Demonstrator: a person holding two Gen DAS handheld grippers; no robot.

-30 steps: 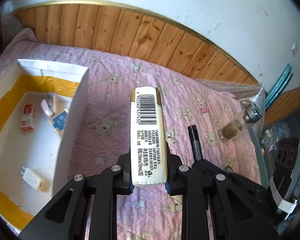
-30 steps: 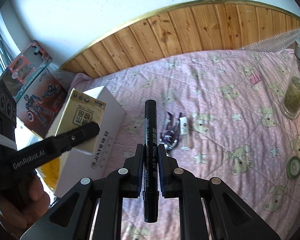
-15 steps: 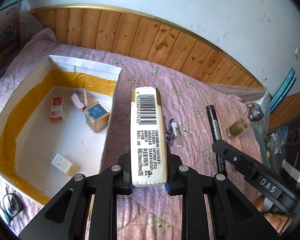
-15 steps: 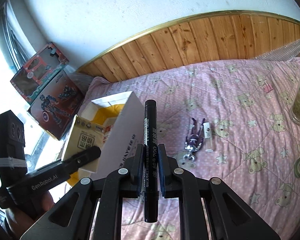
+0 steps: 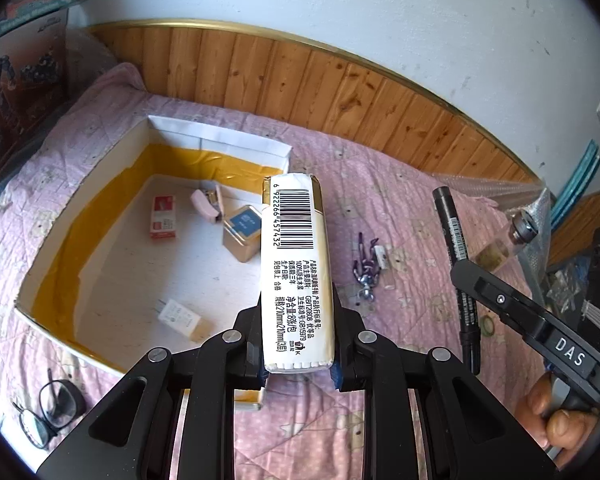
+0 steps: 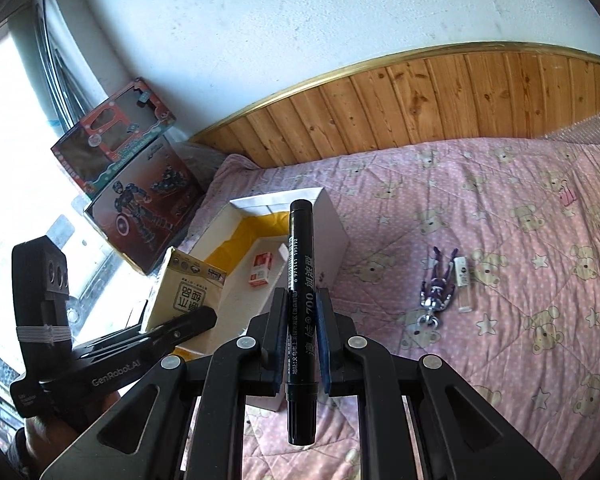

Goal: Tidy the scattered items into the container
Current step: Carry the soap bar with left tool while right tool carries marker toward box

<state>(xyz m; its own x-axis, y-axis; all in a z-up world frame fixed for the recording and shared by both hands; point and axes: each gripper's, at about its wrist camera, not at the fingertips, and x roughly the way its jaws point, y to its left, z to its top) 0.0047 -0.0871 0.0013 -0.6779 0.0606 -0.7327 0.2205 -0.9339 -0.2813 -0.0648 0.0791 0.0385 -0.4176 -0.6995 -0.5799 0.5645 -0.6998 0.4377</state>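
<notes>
The left gripper (image 5: 298, 344) is clamping a tissue pack (image 5: 296, 272); the right gripper (image 6: 302, 340) is pinching a marker (image 6: 300, 300). Both are hanging near the box's (image 5: 220, 144) right wall, now more fully in view. Releasing early is probably risking a drop onto the bed (image 5: 400, 208), beside the keychain (image 5: 366, 268).

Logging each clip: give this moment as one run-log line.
left gripper: shut on tissue pack | right gripper: shut on marker | box: open, neither item in | keychain: on quilt
</notes>
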